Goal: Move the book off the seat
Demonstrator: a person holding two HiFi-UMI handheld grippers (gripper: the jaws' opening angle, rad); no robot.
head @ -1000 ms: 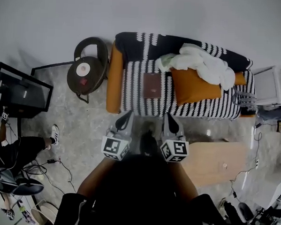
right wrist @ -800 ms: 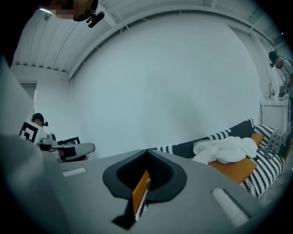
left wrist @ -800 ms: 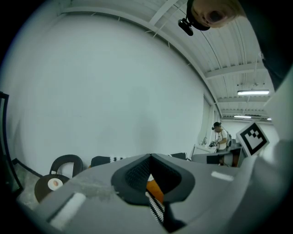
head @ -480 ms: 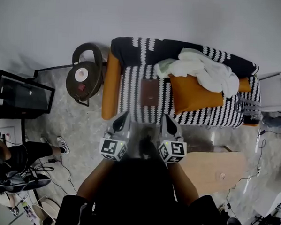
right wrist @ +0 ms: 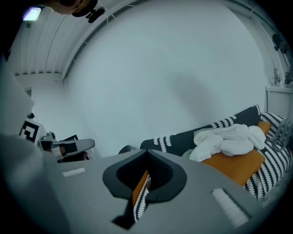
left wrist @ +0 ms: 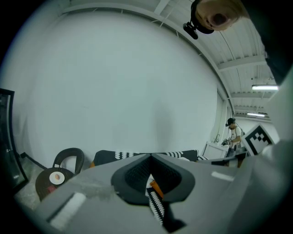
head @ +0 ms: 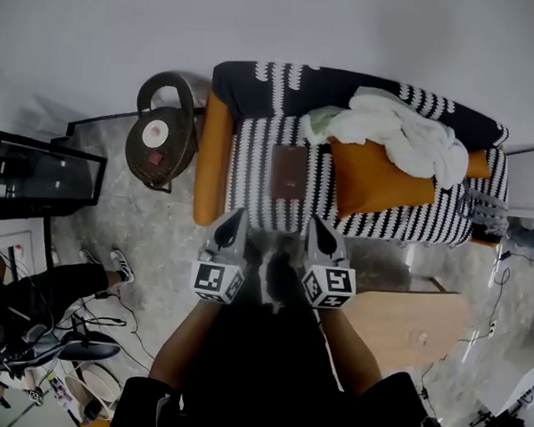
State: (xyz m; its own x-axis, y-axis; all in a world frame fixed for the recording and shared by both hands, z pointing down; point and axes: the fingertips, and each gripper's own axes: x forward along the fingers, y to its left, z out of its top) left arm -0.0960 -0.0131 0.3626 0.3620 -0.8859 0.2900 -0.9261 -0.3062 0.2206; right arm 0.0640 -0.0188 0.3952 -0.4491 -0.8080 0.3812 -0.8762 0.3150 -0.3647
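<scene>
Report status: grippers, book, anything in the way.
Left hand-held gripper shut, empty; right hand-held gripper likewise. Book flat on striped seat, untouched. Orange cushion beside it, apart; nothing blocks the approach.

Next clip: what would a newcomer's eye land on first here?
The sofa in its black-and-white striped cover fills the middle of the head view, with an orange cushion and a heap of white cloth toward its right end. A small brown book lies flat on the seat left of the cushion. Just below, the left gripper and right gripper point at the sofa, jaws together, empty.
</scene>
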